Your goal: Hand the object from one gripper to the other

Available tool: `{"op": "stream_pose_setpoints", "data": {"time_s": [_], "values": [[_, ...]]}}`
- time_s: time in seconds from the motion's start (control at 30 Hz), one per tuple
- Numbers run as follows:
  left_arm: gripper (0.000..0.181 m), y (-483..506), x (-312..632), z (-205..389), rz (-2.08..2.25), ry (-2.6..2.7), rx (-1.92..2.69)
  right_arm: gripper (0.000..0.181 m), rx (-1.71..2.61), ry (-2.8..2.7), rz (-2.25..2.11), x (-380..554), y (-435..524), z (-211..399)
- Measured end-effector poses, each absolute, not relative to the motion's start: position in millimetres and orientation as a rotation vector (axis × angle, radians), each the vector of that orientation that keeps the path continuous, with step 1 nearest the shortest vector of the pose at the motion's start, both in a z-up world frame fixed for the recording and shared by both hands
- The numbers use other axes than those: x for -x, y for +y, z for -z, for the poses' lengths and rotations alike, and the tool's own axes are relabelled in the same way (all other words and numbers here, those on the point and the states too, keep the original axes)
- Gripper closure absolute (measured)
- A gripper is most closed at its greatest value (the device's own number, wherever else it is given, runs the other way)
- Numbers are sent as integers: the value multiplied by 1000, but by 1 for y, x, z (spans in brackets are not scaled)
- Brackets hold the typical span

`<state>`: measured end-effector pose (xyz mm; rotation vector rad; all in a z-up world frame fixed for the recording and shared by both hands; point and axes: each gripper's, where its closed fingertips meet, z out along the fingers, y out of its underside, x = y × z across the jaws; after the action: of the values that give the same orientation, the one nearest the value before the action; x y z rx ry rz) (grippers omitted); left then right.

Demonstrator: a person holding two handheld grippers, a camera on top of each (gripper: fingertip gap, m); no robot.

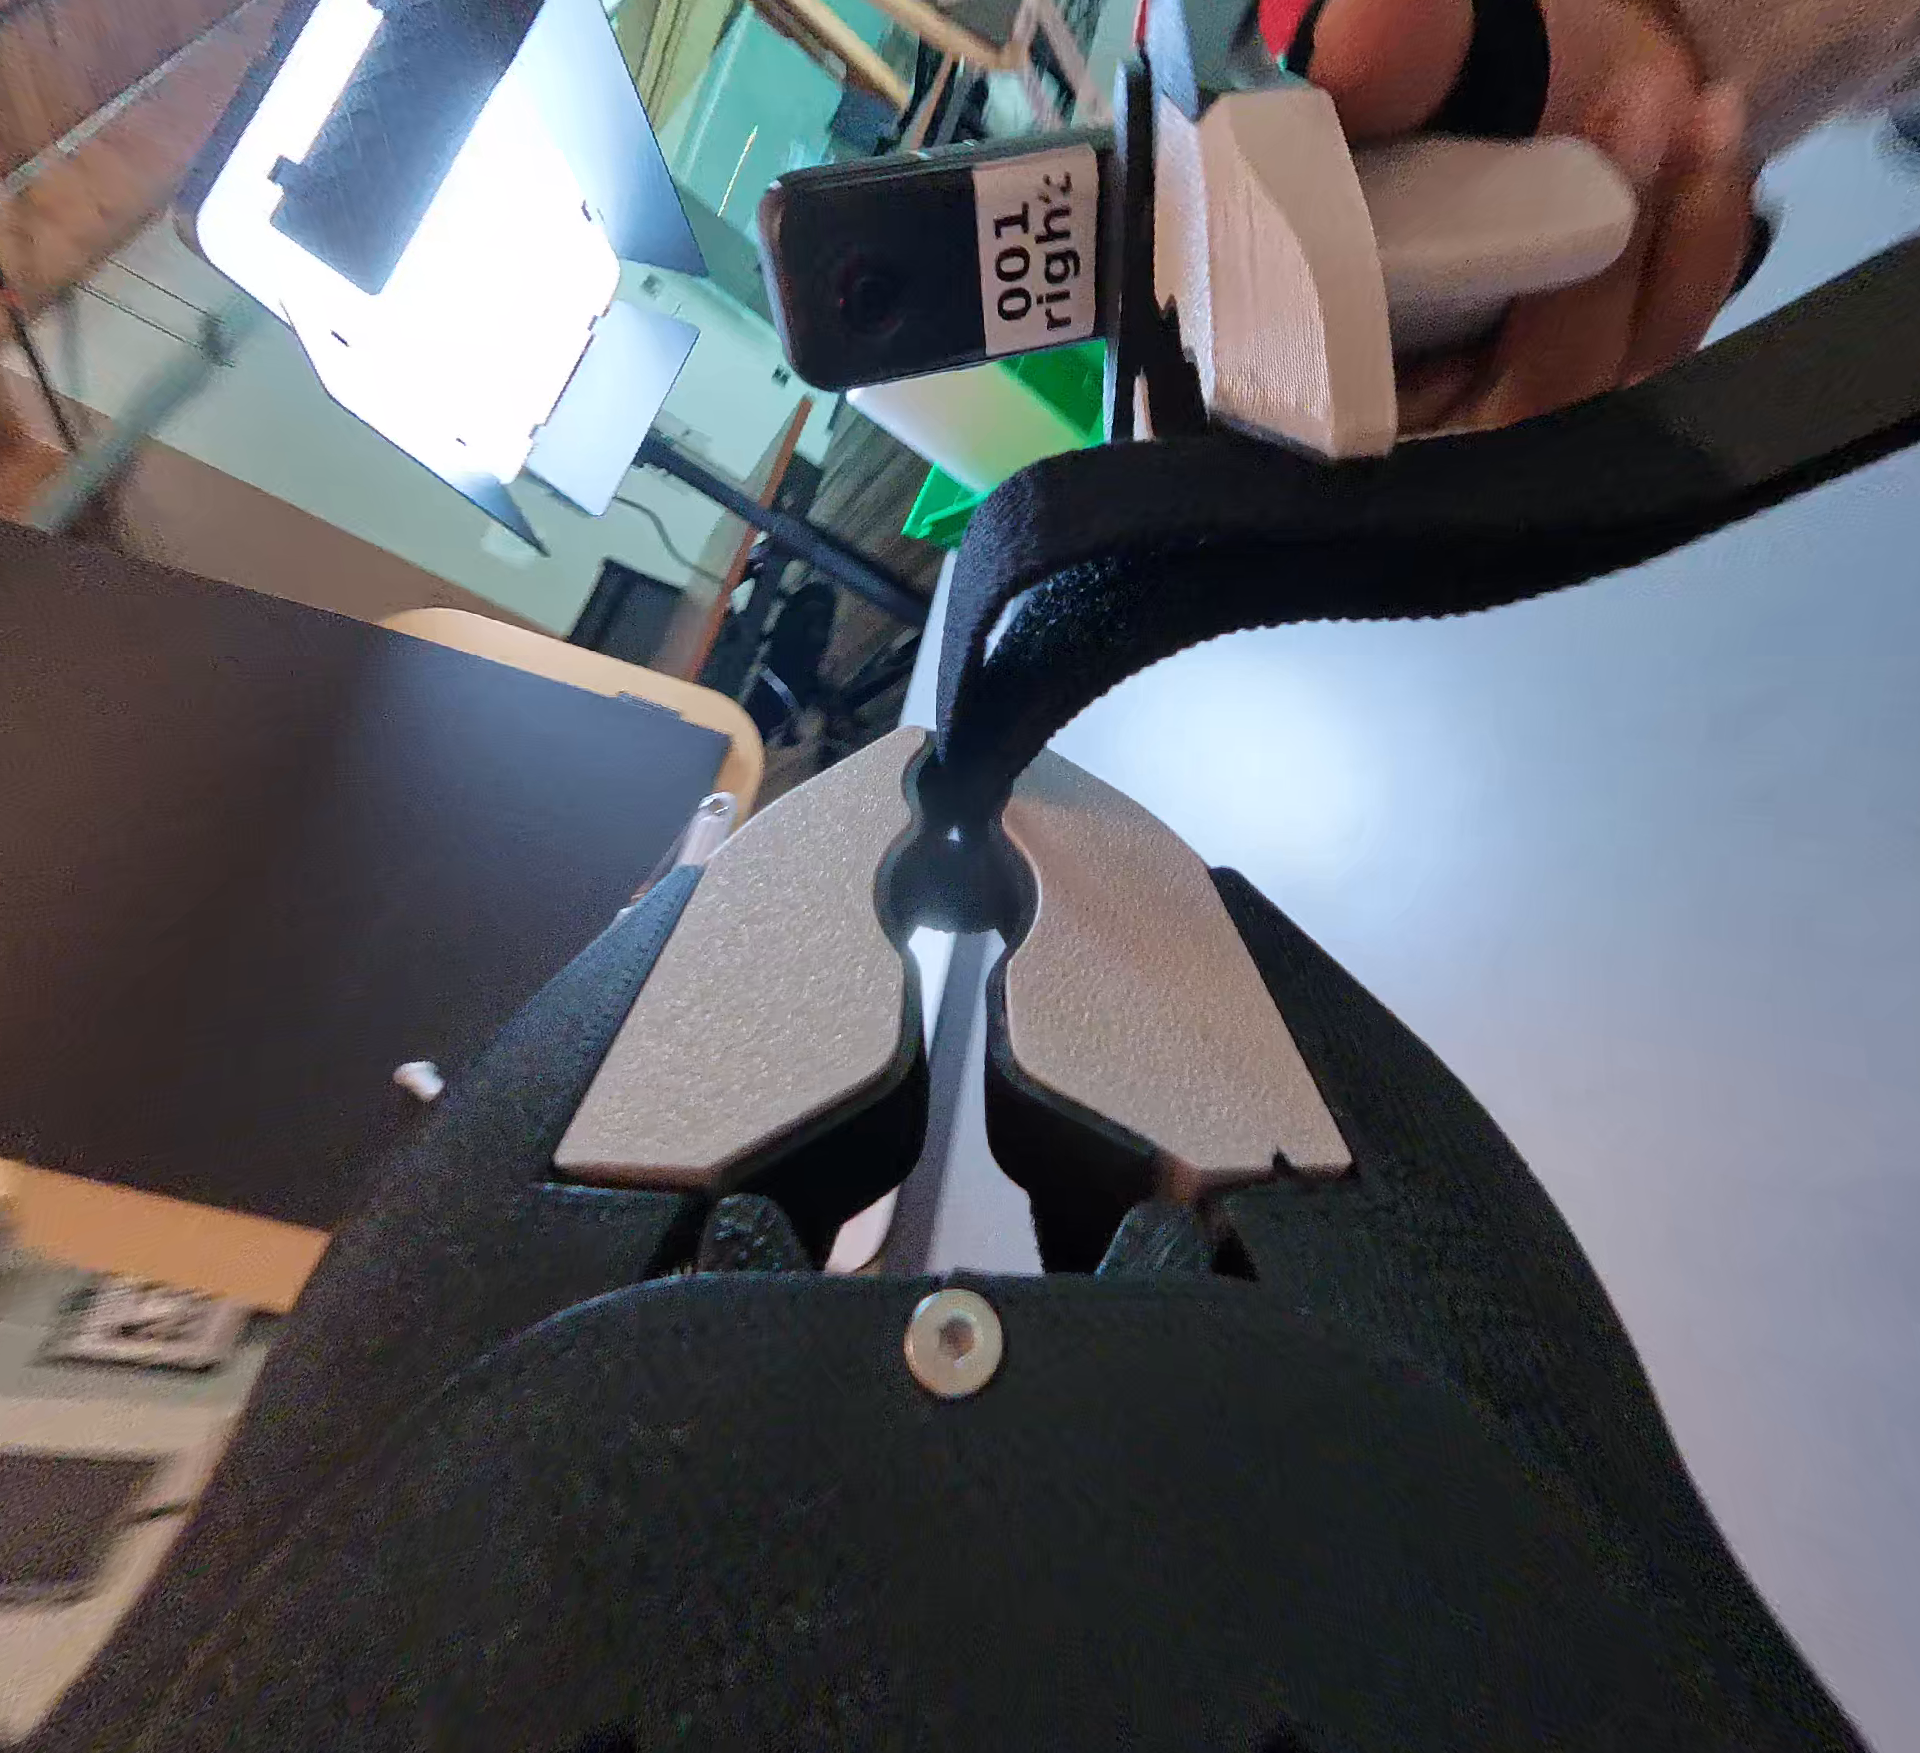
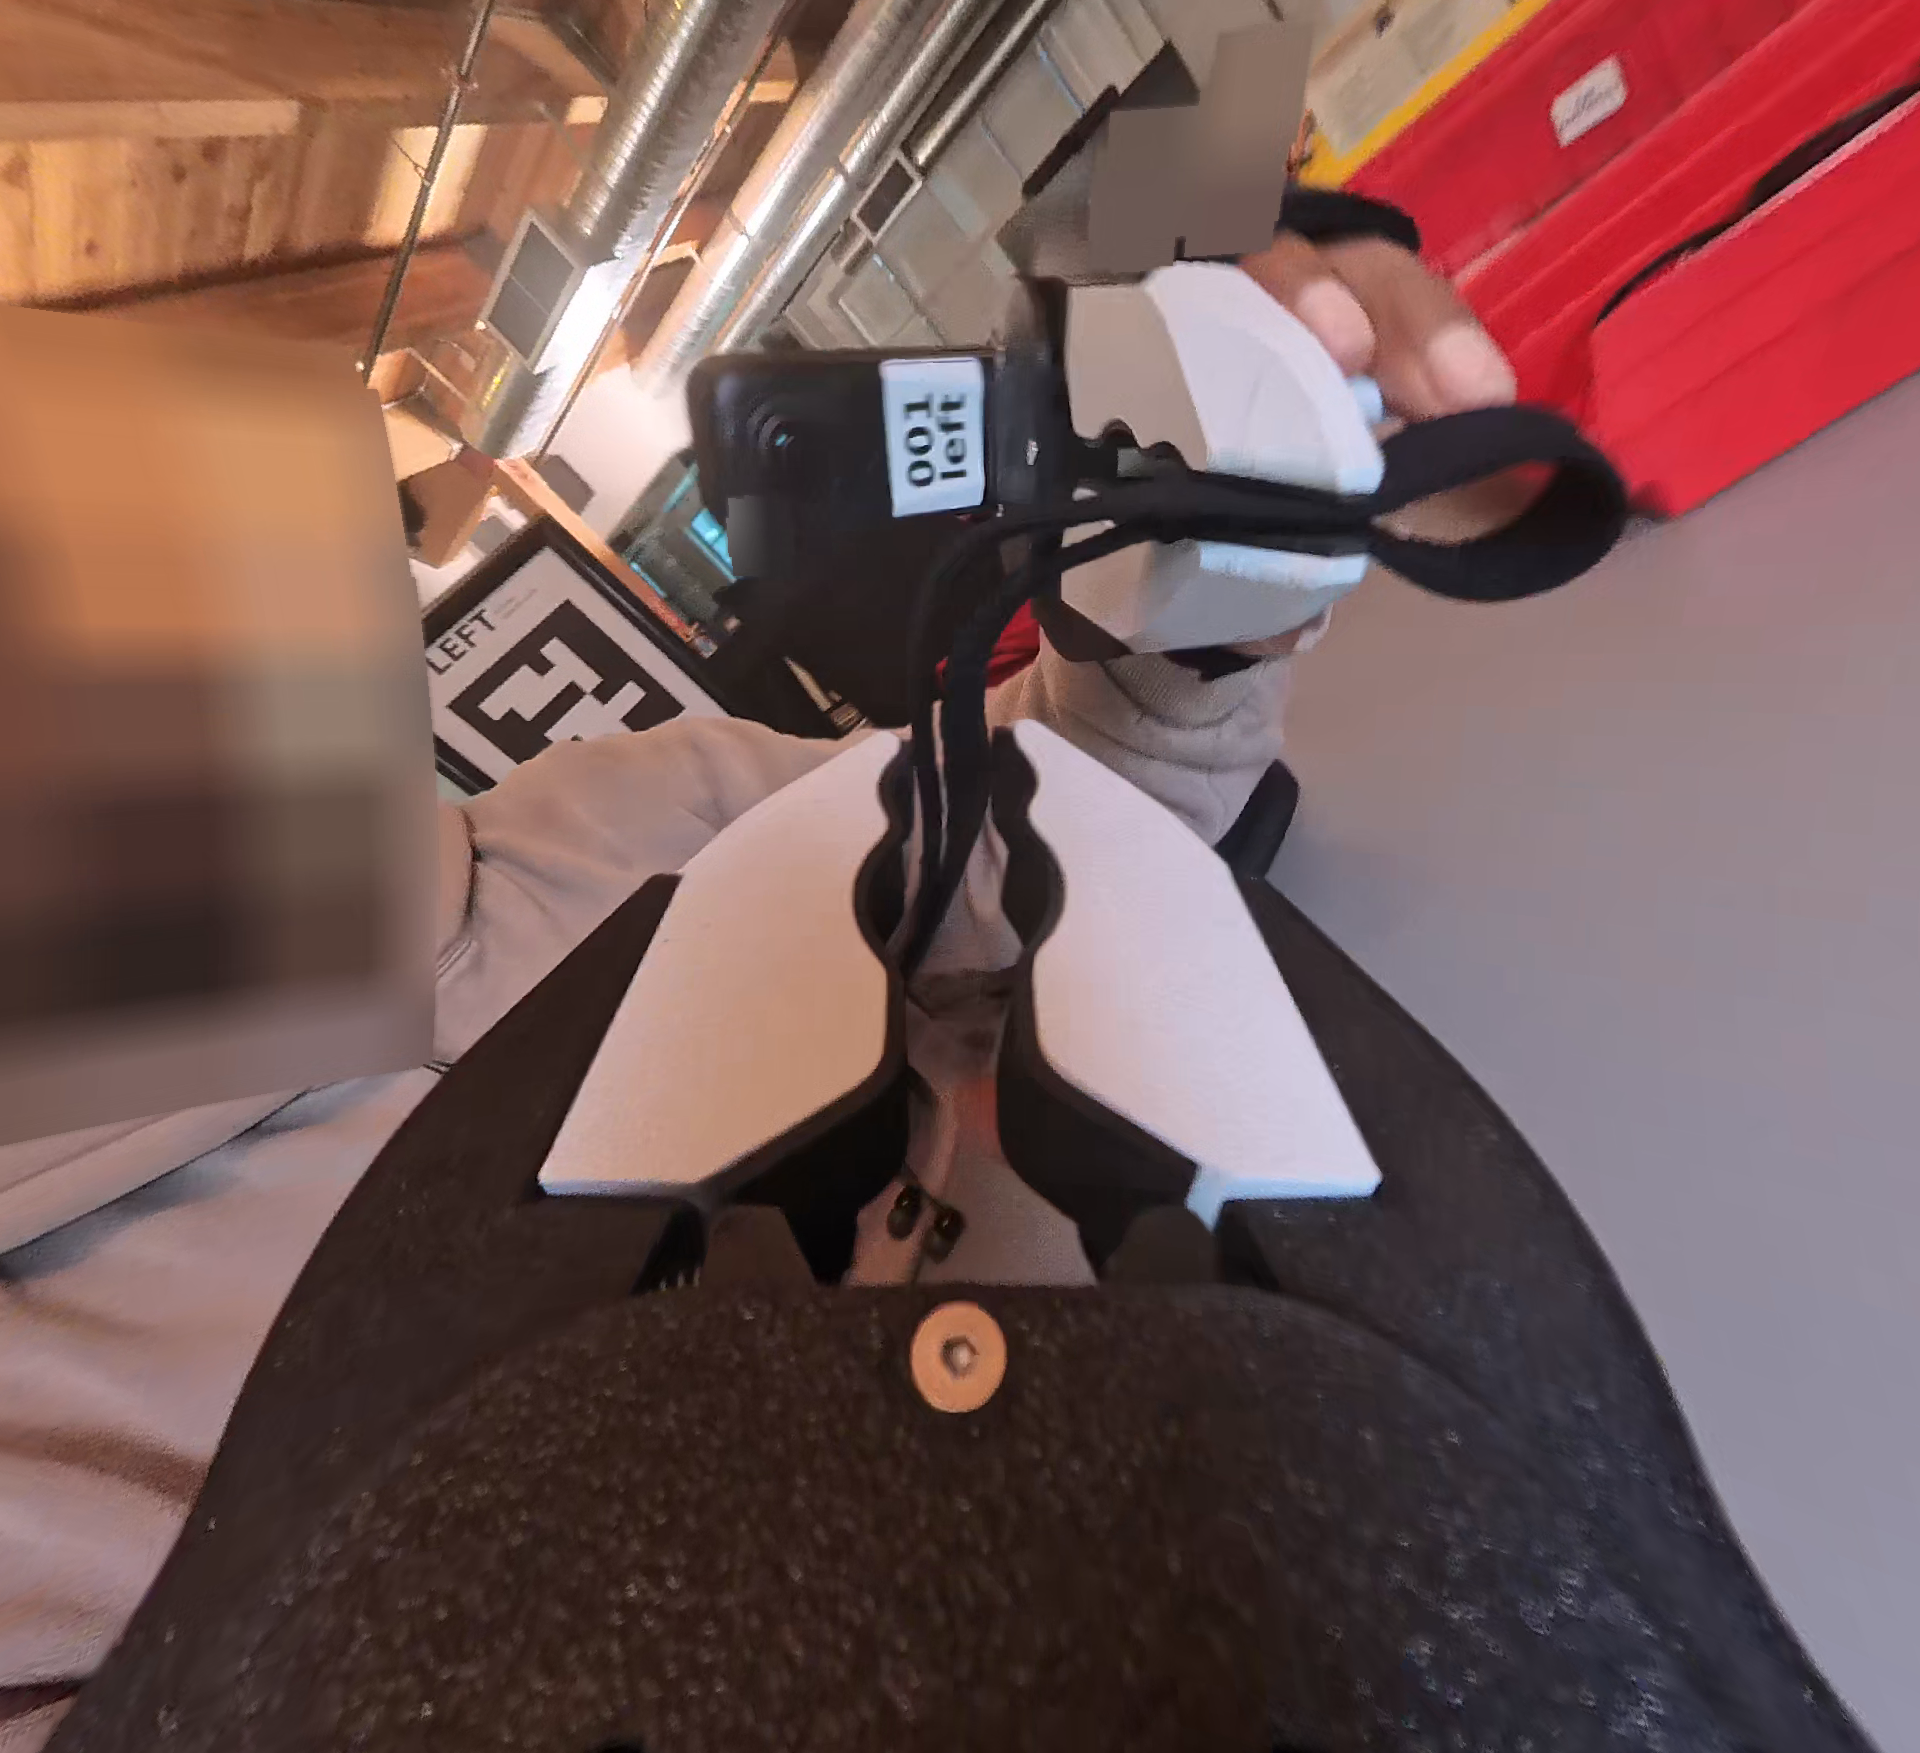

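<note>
A black fabric strap (image 1: 1351, 529) runs between both grippers. My left gripper (image 1: 951, 773) is shut on one folded end of it at the fingertips. In the right wrist view the left gripper (image 2: 1340, 498) pinches the strap, and a loop (image 2: 1496, 508) sticks out past its white fingers (image 2: 1226, 373). From there the strap (image 2: 945, 664) comes edge-on as thin black bands down into my right gripper (image 2: 948, 768), whose fingers close narrowly against it. The right gripper's white fingers (image 1: 1268, 269) show at the upper right, held by a hand (image 1: 1621, 41).
A grey tabletop (image 1: 1558, 872) lies under the grippers. A bright lamp panel (image 1: 436, 217) and a dark board (image 1: 260, 851) stand to the left. Red bins (image 2: 1714, 197) are beyond. A person's grey sleeve (image 2: 623, 820) and a marker board (image 2: 561, 675) are close behind.
</note>
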<state>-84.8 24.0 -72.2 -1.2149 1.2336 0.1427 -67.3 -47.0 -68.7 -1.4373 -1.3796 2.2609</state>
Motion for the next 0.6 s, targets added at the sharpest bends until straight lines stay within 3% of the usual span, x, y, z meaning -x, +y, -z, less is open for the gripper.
{"op": "stream_pose_setpoints", "data": {"time_s": [0.07,0.2,0.37,0.43,0.5,0.6], "values": [[176,18,82,70,139,1175,1279,156,1335,-1348,-2185,61,-38,56],[176,7,72,83,598,1160,1450,153,1172,-1367,-1871,47,-20,43],[176,-12,57,120,915,1239,1758,152,1027,-1511,-1178,39,-1,54],[176,-29,47,126,1063,1302,1791,141,951,-1632,-976,39,-9,66],[176,-50,40,132,1195,1396,1794,128,897,-1751,-946,40,-31,75],[176,-82,33,142,1354,1576,1766,125,867,-1944,-964,44,-67,96]]}}
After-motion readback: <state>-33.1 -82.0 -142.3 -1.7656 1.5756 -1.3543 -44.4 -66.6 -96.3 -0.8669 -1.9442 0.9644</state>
